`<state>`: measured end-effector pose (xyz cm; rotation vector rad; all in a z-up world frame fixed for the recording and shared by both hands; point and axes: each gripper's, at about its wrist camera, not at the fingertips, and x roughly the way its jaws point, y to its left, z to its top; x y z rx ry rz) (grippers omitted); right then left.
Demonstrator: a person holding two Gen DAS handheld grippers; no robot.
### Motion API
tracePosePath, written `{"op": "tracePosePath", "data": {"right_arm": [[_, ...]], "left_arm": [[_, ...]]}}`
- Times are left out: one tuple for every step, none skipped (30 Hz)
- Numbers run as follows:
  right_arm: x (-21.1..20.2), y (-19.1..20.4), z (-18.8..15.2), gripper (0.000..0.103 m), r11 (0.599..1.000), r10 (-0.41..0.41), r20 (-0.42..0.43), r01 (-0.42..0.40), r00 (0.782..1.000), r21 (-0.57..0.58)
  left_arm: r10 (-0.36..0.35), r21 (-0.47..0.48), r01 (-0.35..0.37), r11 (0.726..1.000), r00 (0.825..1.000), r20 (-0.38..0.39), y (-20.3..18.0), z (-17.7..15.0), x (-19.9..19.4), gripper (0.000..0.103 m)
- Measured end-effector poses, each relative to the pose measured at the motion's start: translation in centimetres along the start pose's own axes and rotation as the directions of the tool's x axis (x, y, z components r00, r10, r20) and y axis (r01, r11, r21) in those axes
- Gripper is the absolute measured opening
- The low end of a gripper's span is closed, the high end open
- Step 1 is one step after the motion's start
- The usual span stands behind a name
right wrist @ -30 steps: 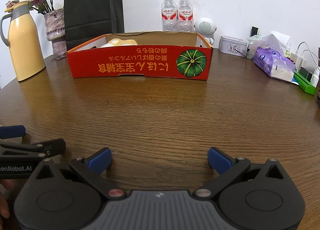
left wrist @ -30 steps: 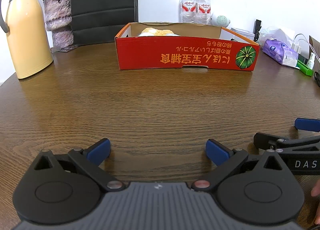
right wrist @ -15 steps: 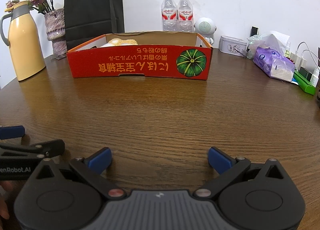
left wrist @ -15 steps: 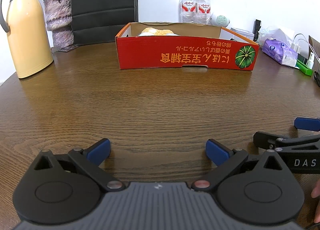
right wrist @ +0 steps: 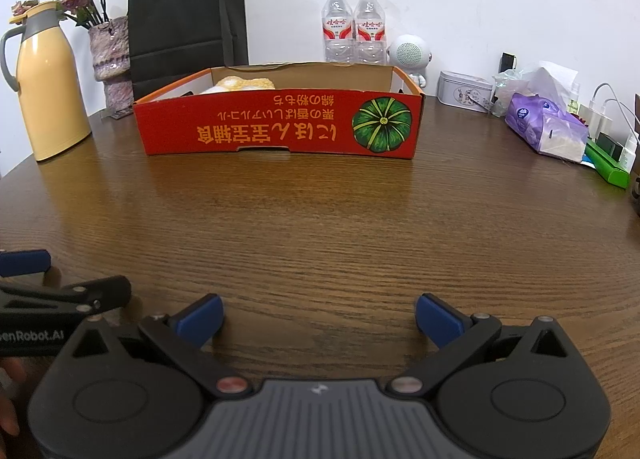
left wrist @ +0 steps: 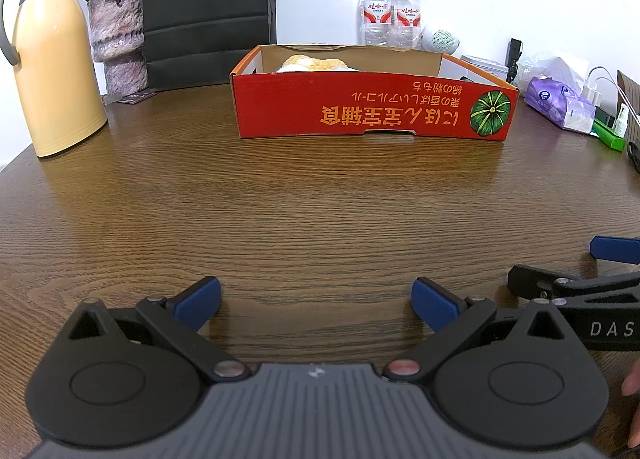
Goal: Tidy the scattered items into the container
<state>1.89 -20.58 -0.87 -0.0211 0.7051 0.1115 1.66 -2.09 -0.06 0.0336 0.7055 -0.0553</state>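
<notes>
Both pairs of blue-tipped fingers stand spread wide with nothing between them, the left gripper [left wrist: 316, 299] and right gripper [right wrist: 319, 313] held low and level side by side over the near edge of the wooden tabletop [left wrist: 320, 211], pointing at the far edge. The red cardboard box [right wrist: 280, 127] sits toward that far edge, well apart from both, with a yellow-and-white item [right wrist: 244, 84] lying inside at its left end.

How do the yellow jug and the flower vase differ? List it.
The yellow jug is smooth, pale yellow, with a grey lid and handle; the flower vase is rough, mottled pink-purple, with no handle. The jug stands taller and nearer; the vase holds dried roses. Both stand upright on the table.
</notes>
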Motion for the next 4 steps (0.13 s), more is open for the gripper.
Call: {"op": "tracePosePath", "data": {"right_arm": [[-0.02,0.02,-0.02,0.103,1.000,0.000,0.000,0.000,1.000,0.000],[-0.04,0.02,-0.03,0.103,1.000,0.000,0.000,0.000,1.000,0.000],[-0.10,0.01,-0.09,0.103,1.000,0.001,0.000,-0.001,1.000,-0.001],[-0.15,0.03,-0.13,0.103,1.000,0.001,0.000,-0.001,1.000,0.000]], "left_arm": [[0.000,0.000,0.000,1.000,1.000,0.000,0.00,-0.01,0.01,0.103],[0.000,0.000,0.000,1.000,1.000,0.000,0.00,-0.01,0.00,0.103],[-0.001,0.000,0.001,1.000,1.000,0.000,0.01,-0.02,-0.02,0.103],[-0.002,-0.001,0.002,1.000,1.000,0.000,0.01,-0.05,-0.06,0.103]]}}
